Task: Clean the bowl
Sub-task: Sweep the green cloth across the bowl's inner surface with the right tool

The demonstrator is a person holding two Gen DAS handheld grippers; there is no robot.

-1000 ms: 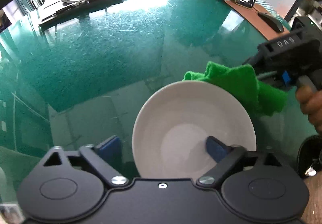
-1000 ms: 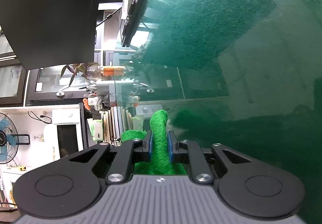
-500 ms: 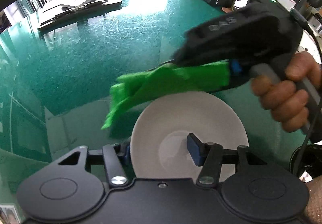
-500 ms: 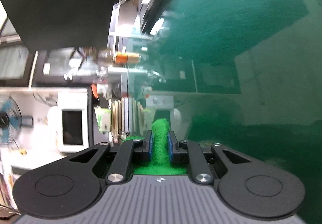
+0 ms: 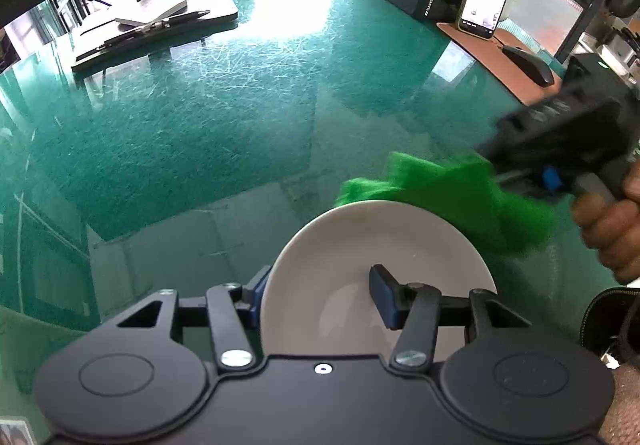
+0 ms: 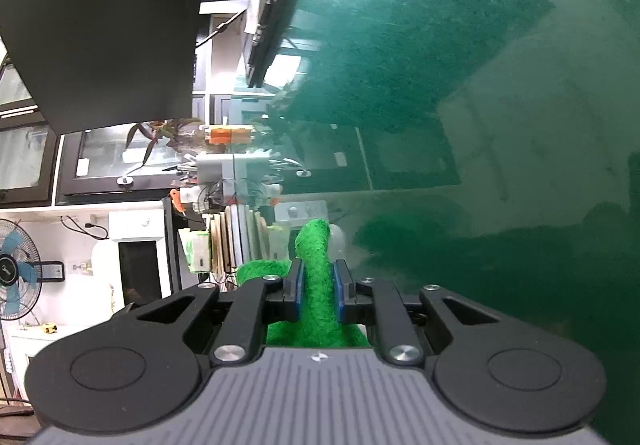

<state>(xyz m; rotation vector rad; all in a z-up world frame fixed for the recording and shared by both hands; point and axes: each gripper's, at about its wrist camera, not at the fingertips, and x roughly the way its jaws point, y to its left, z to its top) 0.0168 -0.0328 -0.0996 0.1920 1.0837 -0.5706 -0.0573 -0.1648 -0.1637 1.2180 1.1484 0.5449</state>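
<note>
Fingers (image 5: 383, 295) of the left gripper (image 5: 320, 295) straddle the near left rim of the white bowl (image 5: 360, 241): one blue pad sits inside the bowl, the other outside its wall. They look closed on the rim, though the contact itself is partly hidden. This gripper points steeply down at the green glass worktop (image 5: 200, 125), where the bowl stands upright with its mouth facing up; being round, it has no long axis.

In the left wrist view, the right gripper (image 5: 516, 175) comes in from the right, blurred, with a hand (image 5: 612, 229) wrapped around its handle. It is rolled onto its side and points across the worktop, only slightly downward. Its jaws are pinched on the green cloth (image 6: 318, 277), which stands up between the blue pads as a thick fold. The cloth bunches at the far right rim of the bowl, overlapping its edge, with loose ends trailing left along that rim.
</note>
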